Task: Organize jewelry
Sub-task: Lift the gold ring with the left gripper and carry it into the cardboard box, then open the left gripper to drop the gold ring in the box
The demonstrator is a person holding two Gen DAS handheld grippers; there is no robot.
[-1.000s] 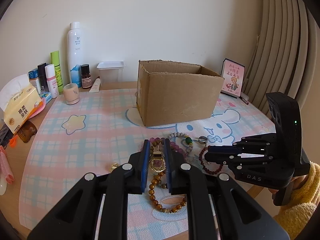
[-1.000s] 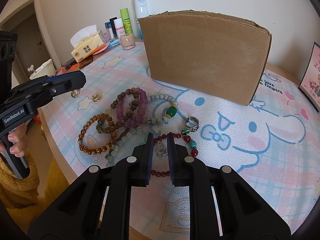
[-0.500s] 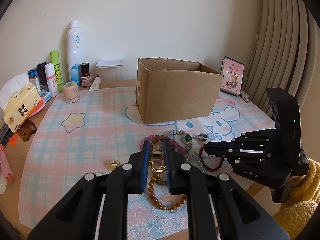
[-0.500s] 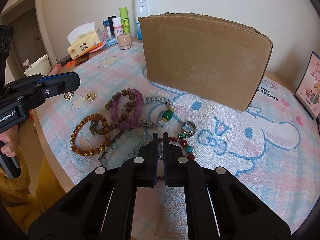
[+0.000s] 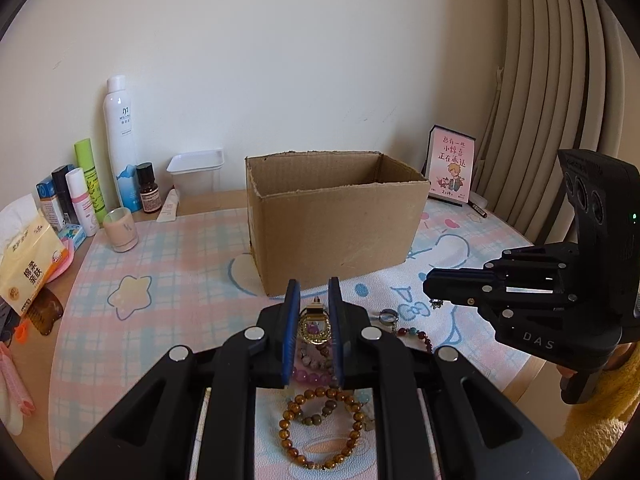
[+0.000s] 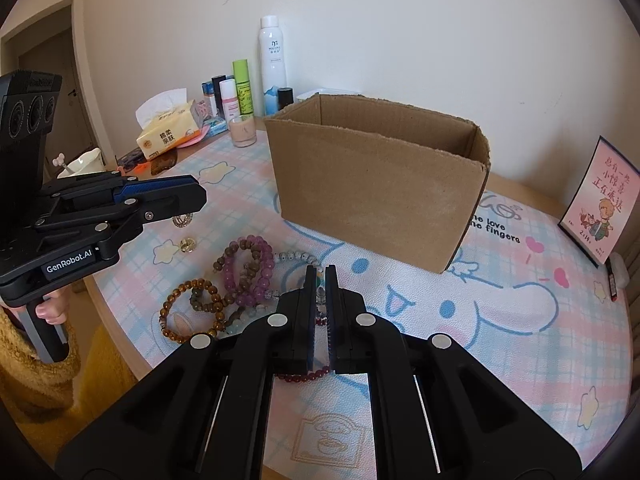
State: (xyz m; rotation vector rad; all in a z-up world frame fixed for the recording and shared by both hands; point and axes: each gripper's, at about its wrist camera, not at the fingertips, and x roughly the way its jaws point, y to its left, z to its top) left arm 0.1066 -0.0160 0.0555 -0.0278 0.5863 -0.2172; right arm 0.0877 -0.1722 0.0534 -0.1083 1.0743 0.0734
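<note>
My left gripper (image 5: 313, 292) is shut on a gold pendant (image 5: 315, 326) and holds it above the mat, in front of the open cardboard box (image 5: 336, 220). My right gripper (image 6: 320, 280) is shut on a small silver charm (image 5: 435, 303), lifted above the dark red bead bracelet (image 6: 304, 377). On the mat lie an amber bead bracelet (image 6: 188, 312), a purple bead bracelet (image 6: 252, 276), a grey bead bracelet (image 6: 294, 257), a silver ring (image 5: 387, 315) and a gold earring (image 6: 187, 245). The box (image 6: 376, 196) stands beyond the pile.
Bottles and a white spray can (image 5: 122, 144) line the back left, with a candle cup (image 5: 121, 229), a tissue pack (image 5: 28, 264) and a white tub (image 5: 197, 172). A picture card (image 5: 451, 170) stands at the back right. The table edge curves near the jewelry.
My right gripper closed on the small charm and rose. My left gripper lifted the gold pendant higher and moved toward the box.
</note>
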